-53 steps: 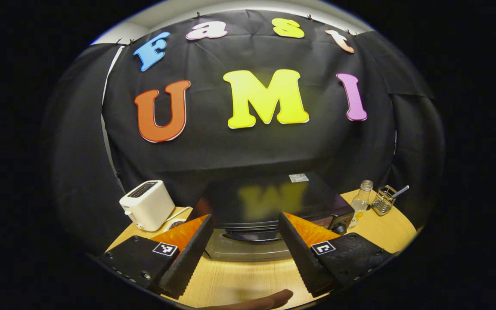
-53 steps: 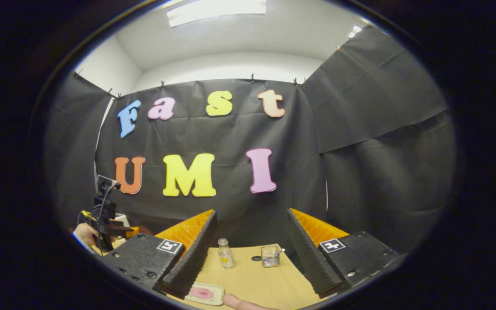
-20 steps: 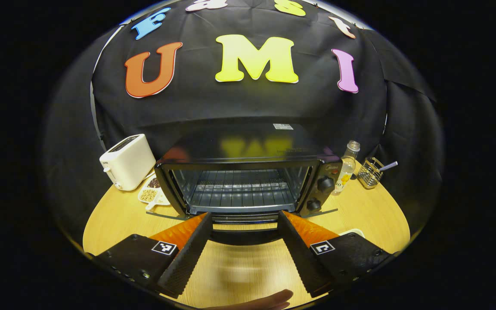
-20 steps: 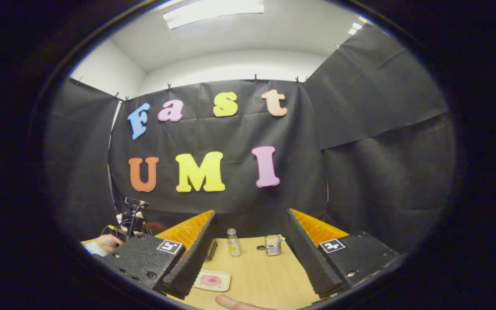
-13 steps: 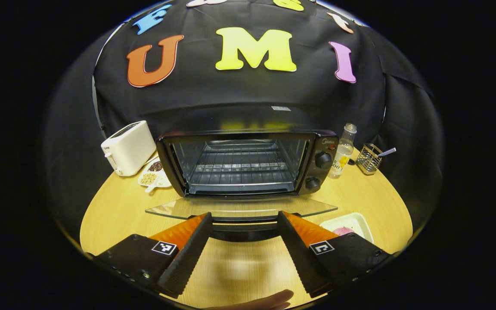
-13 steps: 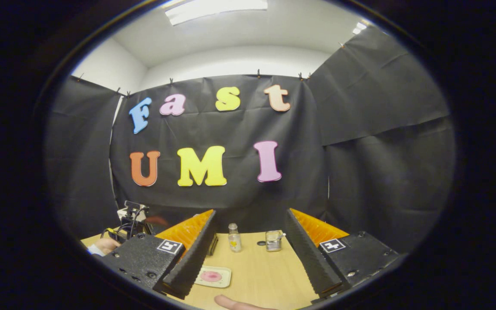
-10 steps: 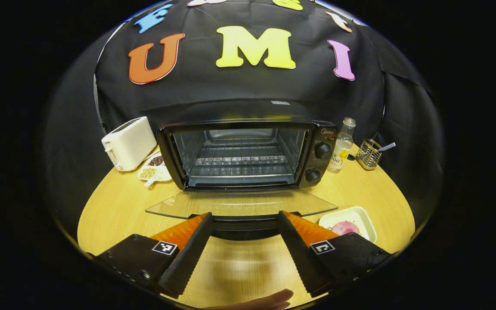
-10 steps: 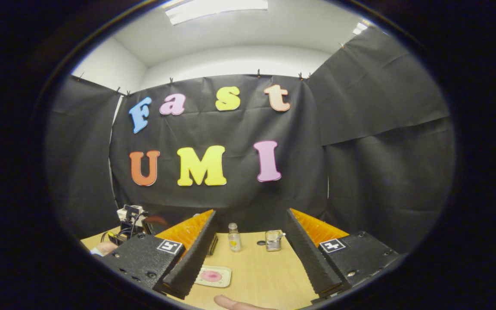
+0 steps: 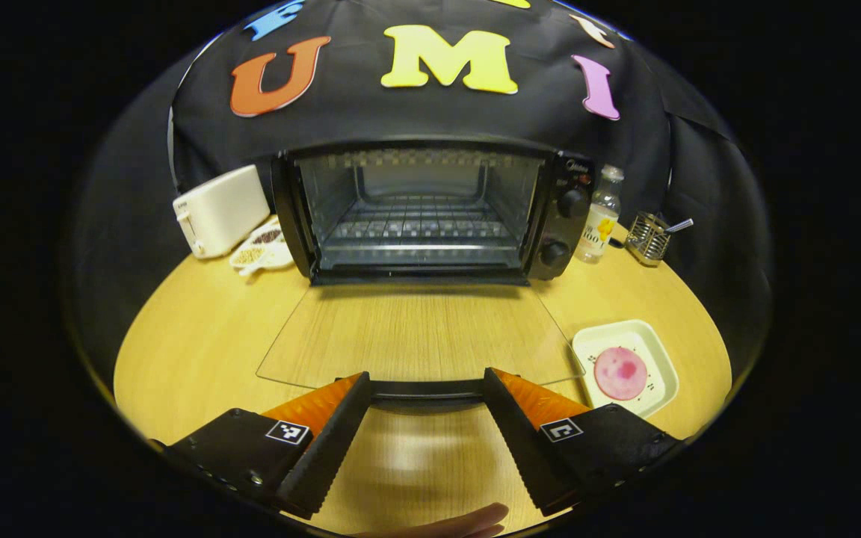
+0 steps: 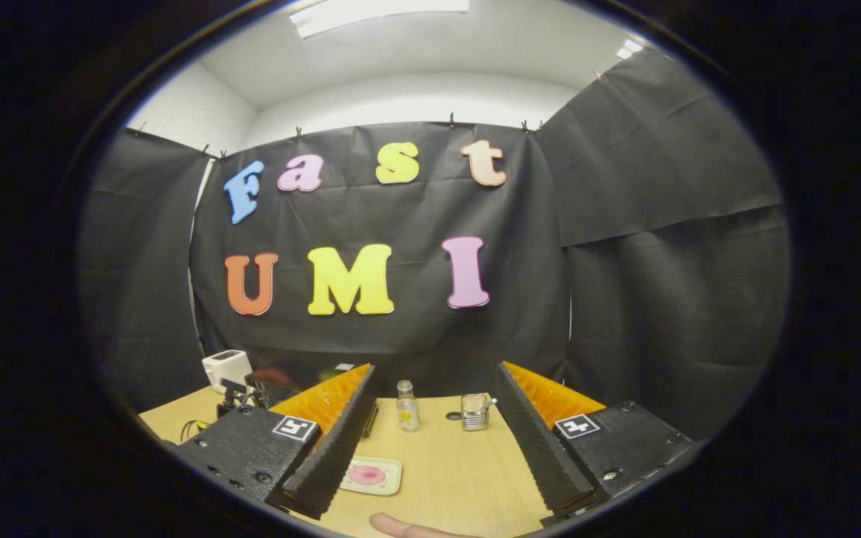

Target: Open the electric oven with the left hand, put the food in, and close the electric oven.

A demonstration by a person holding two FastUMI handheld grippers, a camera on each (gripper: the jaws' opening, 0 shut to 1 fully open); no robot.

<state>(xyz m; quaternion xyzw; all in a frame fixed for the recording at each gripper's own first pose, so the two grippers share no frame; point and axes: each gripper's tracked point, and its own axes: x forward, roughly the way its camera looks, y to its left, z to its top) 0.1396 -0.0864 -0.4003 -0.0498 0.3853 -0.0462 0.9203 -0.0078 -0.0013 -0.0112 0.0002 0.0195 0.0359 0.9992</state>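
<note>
The black electric oven (image 9: 430, 209) stands at the back of the table with its cavity and wire rack exposed. Its glass door (image 9: 415, 336) lies flat toward me. The door's dark handle (image 9: 427, 390) sits across the gap between the fingers of my left gripper (image 9: 425, 376), which is open and not clamped on it. The food, a pink slice on a white square plate (image 9: 625, 368), rests on the table right of the door. My right gripper (image 10: 436, 368) is open above the table, with the plate (image 10: 371, 475) low between its fingers, near the left one.
A white toaster (image 9: 217, 209) and a small dish of beans (image 9: 258, 250) stand left of the oven. A glass bottle (image 9: 601, 217) and a wire holder (image 9: 646, 237) stand to its right. The wooden table (image 9: 191, 351) is round-edged.
The oven door swung from shut down to lying flat as my left gripper came down and back at the handle. The right gripper only drifted slightly.
</note>
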